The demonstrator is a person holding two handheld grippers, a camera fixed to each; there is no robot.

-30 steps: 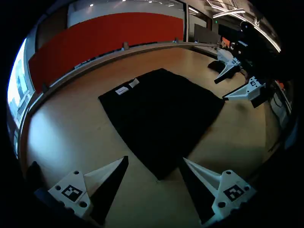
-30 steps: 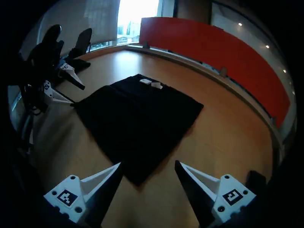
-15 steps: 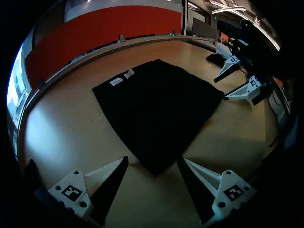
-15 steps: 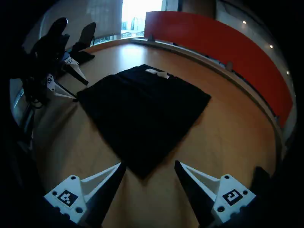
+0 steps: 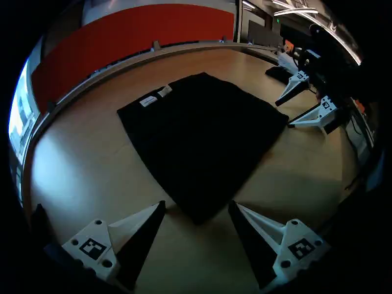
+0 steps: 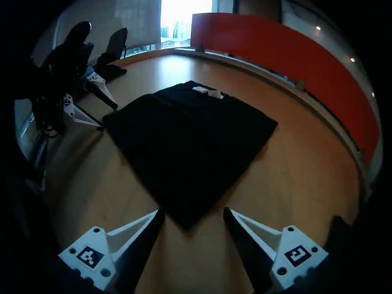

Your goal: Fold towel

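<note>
Black towel [image 5: 206,132] spread flat on a wooden table [image 5: 83,161].

The left gripper [image 5: 196,205] sits at 6 o'clock in its own view, fingers wide apart and holding nothing, flanking the towel's nearest corner. The right gripper [image 6: 193,210] is likewise spread and empty, flanking another corner. White tags [image 5: 148,101] lie on the towel at 11 o'clock, and a red panel [image 5: 132,34] stands at 12.

This looks like an office or meeting room. A broad, pale wooden tabletop [image 5: 83,161] spreads ahead of the left gripper [image 5: 196,203], edged at its far side by a long red divider panel [image 5: 137,34]. Strip ceiling lights [image 5: 299,11] glow up to the right. Beyond the right gripper [image 6: 193,211], dark high-backed chairs [image 6: 116,41] stand before a bright window [image 6: 183,22] facing city buildings.
</note>
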